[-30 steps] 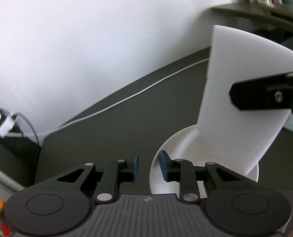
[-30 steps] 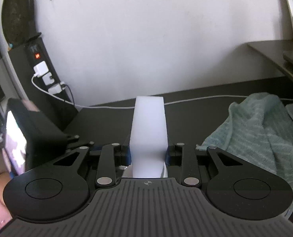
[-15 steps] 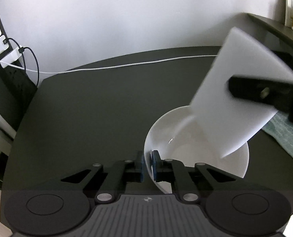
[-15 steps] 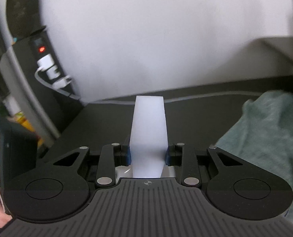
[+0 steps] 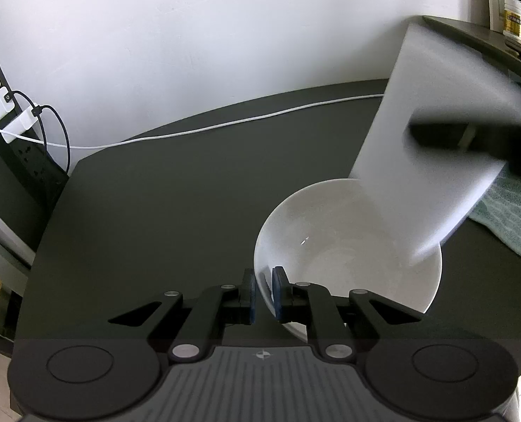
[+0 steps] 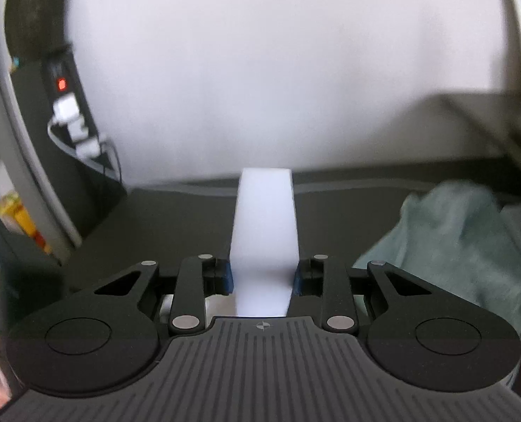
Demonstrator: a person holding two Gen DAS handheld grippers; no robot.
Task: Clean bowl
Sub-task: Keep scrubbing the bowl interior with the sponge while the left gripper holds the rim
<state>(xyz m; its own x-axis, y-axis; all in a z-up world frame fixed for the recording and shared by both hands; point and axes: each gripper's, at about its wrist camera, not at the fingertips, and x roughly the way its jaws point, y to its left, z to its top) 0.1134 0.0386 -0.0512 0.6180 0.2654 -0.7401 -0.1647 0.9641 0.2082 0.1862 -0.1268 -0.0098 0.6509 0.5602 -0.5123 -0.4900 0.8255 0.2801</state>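
Dark table (image 5: 162,211) carries the bowl (image 5: 348,246), my left claw (image 5: 262,290) clamped on its near rim, right claw (image 6: 263,274) gripping the sponge (image 5: 432,147); I judge hard scrubbing could tip it.

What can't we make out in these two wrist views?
- Sponge tip, left wrist view: motion-blurred, so contact with the bowl is unclear.
- Right gripper, left wrist view: smeared and cut off by the right edge.
- Bowl, right wrist view: almost entirely hidden behind the sponge and the gripper body.
- Bowl's near rim, left wrist view: covered by the left gripper.
- Towel, right wrist view: blurred.
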